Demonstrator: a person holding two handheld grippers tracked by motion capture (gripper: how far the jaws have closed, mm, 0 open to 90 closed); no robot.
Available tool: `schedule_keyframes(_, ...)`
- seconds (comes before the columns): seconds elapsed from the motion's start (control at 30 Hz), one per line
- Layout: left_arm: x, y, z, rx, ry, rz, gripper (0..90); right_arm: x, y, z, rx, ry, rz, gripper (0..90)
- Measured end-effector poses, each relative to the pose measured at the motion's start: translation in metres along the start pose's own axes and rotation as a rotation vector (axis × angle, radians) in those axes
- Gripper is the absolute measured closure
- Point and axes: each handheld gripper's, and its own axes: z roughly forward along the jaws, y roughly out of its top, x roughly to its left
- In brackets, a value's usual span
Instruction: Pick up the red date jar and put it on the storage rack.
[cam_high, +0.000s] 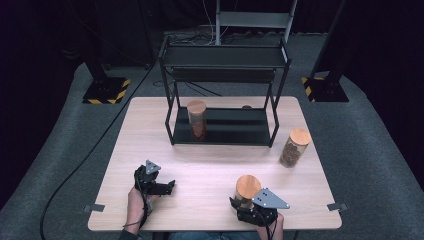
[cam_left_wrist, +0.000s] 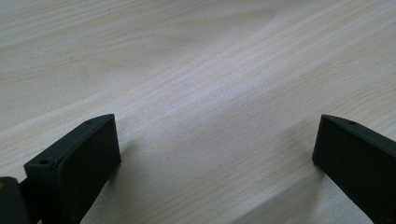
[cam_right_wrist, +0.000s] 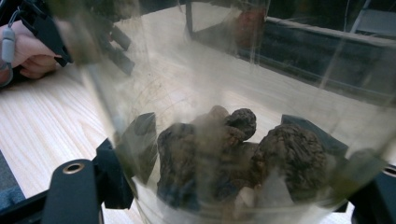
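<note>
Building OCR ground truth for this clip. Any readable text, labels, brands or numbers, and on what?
None readable.
The three jars carry no visible label.
The shelf rack, table and both grippers show no print.
The stand bases bear yellow-black hazard stripes, no words.

Wooden table (cam_high: 210, 175) carries black shelf rack (cam_high: 225, 95), cork-lidded jar (cam_high: 295, 147) at right, another jar (cam_high: 247, 190) near front edge.

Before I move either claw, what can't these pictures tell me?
- High view: the right claw is hidden under the cork-lidded glass jar and its grey plate, so the grip is unclear.
- Right gripper view: the jar's glass blurs the black metal shelf rack.
- High view: a small brown object behind the rack is too small to identify.
</note>
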Motion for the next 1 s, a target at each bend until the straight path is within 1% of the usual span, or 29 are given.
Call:
schedule_keyframes(0.07,0.000,0.000,0.000,0.000,0.000,0.000,0.0,-0.001,0.002,0.000,0.001,0.001,0.003,24.8)
schedule_keyframes(0.13,0.000,0.000,0.000,0.002,0.000,0.002,0.0,-0.001,0.003,0.001,0.003,0.003,-0.003,24.8)
schedule_keyframes(0.23,0.000,0.000,0.000,0.000,0.000,0.000,0.0,-0.001,0.006,0.002,0.014,-0.006,-0.016,24.8)
schedule_keyframes(0.33,0.000,0.000,0.000,0.000,0.000,0.000,0.0,-0.003,0.009,0.004,0.022,-0.007,-0.013,24.8)
schedule_keyframes(0.53,0.000,0.000,0.000,0.000,0.000,0.000,0.0,-0.003,0.015,0.008,0.021,0.002,-0.022,24.8)
schedule_keyframes(1.0,0.000,0.000,0.000,0.000,0.000,0.000,0.0,-0.008,0.030,0.009,0.015,-0.006,-0.047,24.8)
